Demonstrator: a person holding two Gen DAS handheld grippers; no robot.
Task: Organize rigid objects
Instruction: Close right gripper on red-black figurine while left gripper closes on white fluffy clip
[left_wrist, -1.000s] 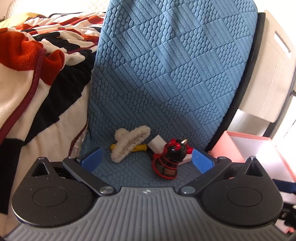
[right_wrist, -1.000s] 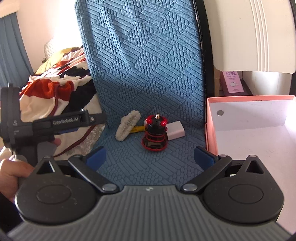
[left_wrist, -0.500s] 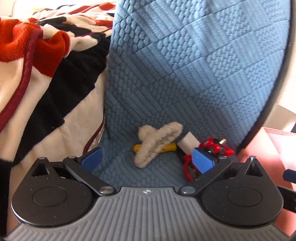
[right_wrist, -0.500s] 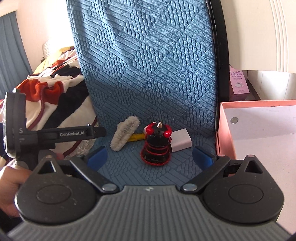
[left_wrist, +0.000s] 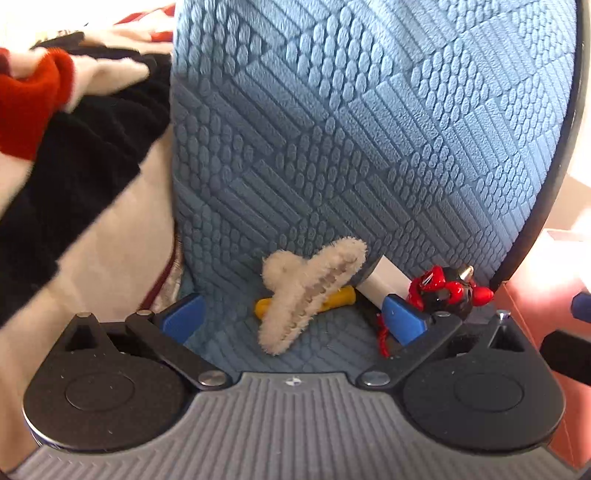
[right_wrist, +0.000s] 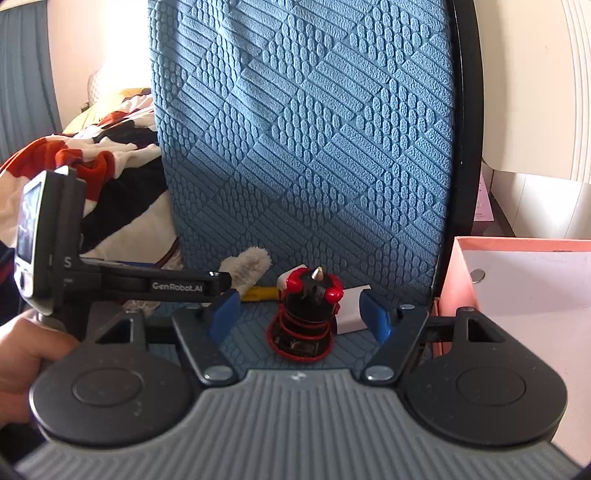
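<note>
On a blue textured cushion (left_wrist: 332, 155) lie a fluffy beige hair claw (left_wrist: 306, 291), a yellow piece (left_wrist: 334, 297) under it, a white block (left_wrist: 384, 277) and a black-and-red toy (right_wrist: 308, 310). My left gripper (left_wrist: 291, 319) is open, with the hair claw between its blue pads. The toy shows at its right pad in the left wrist view (left_wrist: 443, 290). My right gripper (right_wrist: 299, 314) is open, its pads either side of the upright toy without touching. The left gripper's body (right_wrist: 147, 286) shows in the right wrist view.
An open pink box (right_wrist: 517, 288) with a white inside stands right of the cushion. A red, black and white blanket (left_wrist: 74, 147) lies to the left. White furniture (right_wrist: 535, 92) stands behind on the right.
My left gripper moved left and in, from the toy to around the hair claw. My right gripper moved forward, so the toy now sits between its pads.
</note>
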